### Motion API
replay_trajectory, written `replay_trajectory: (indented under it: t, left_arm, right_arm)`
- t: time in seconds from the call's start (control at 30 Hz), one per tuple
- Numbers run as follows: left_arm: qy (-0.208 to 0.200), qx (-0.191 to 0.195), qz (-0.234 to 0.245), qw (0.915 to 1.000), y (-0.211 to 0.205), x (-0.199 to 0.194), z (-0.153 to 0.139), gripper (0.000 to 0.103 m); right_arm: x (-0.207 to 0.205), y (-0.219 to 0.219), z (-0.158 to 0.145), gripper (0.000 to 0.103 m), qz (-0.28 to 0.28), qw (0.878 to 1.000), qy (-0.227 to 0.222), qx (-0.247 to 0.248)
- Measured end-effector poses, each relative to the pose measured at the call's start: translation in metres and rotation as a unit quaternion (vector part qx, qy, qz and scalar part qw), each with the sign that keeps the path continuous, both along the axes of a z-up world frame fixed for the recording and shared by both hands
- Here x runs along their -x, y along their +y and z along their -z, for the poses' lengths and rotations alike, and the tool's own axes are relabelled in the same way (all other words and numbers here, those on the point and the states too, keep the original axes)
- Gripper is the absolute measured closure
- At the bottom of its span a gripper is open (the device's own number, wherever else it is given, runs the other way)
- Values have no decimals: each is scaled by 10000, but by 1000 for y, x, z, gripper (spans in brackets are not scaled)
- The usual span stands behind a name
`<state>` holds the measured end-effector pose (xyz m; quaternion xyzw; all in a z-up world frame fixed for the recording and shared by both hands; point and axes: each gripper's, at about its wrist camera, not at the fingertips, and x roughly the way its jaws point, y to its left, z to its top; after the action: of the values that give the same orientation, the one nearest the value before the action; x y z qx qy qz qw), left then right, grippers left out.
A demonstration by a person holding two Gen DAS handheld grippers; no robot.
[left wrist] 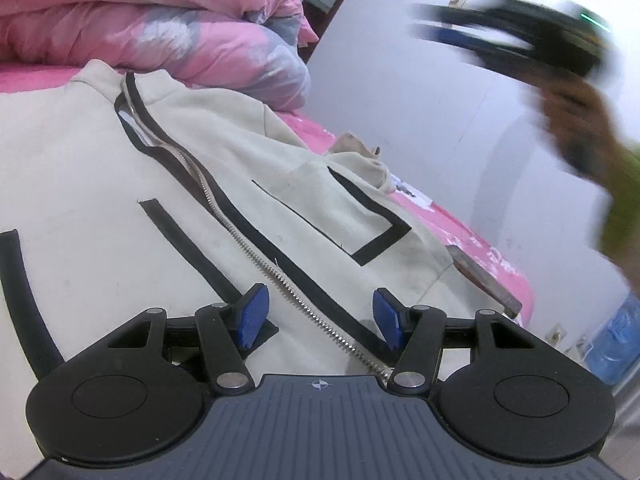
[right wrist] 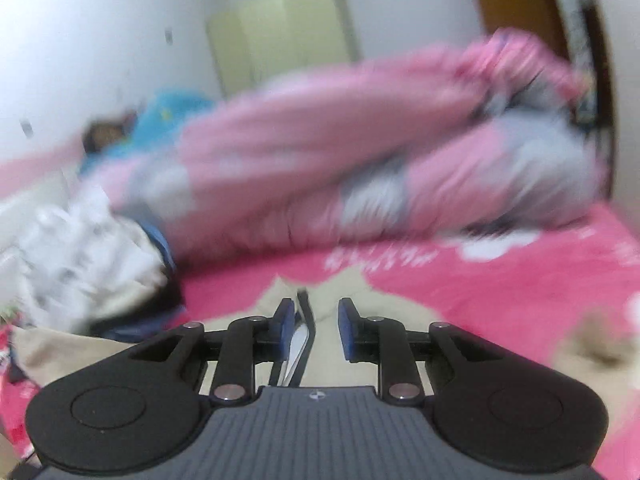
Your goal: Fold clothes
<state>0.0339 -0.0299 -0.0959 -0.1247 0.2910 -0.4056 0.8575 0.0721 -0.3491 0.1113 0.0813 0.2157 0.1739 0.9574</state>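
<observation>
A cream zip-up jacket (left wrist: 132,168) with black trim lies flat on the pink bed sheet (left wrist: 472,236), its collar at the far end. My left gripper (left wrist: 320,320) is low over its lower front, open, with the metal zipper (left wrist: 256,256) running between the blue pads (left wrist: 252,316). My right gripper (left wrist: 420,22) shows as a blur high at the upper right, held by a hand with a green sleeve (left wrist: 624,208). In the right wrist view that gripper (right wrist: 316,328) is open above the jacket's collar end (right wrist: 348,292), with nothing pressed between its pads.
A bunched pink and grey quilt (left wrist: 192,36) lies beyond the jacket's collar, also seen as the quilt (right wrist: 360,152). White and blue clothes (right wrist: 80,248) are piled at the left. A brown flat object (left wrist: 484,280) lies near the bed edge, by a white wall (left wrist: 420,120).
</observation>
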Motion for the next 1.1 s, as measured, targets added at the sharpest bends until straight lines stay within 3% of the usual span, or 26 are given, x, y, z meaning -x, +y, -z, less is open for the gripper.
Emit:
replay_trajectory:
  t: [0.03,0.17,0.27,0.37,0.5,0.63,0.87,1.1]
  left_arm:
    - [-40,11,29,10000,0,2,-2,45]
    - [-557,-28,286,9980,-3,21,-15,45]
    - [-995,-396,755,9914,-14,48,-28,45]
    - [-1303,-1037,1094,9800,-30,80,-33,45]
    - [-1798,-1994,1320,9542,-49,114,-32,45]
    - [-2118,-2528,1109,9375,-58,121,-33,46]
    - [-2245,-3055,1136,9183,-72,117,-35,51]
    - [-2518,-2978,1109,9141,-70,121,-50,57]
  right_arm:
    - [39,-15,-18,63,160,9997,-178,-27]
    - [178,-58,-46,63,924,9941,-558,-48]
    - [245,-73,-20,63,1397,9896,-275,-210]
    - [276,-75,34,62,1518,9853,230,-754]
    - [270,-64,109,63,1131,9734,732,-1854]
    - [242,-51,158,63,819,9577,1026,-2562]
    - [210,-58,205,63,853,9172,1329,-3657]
    - [198,-50,221,63,639,9028,1410,-4013]
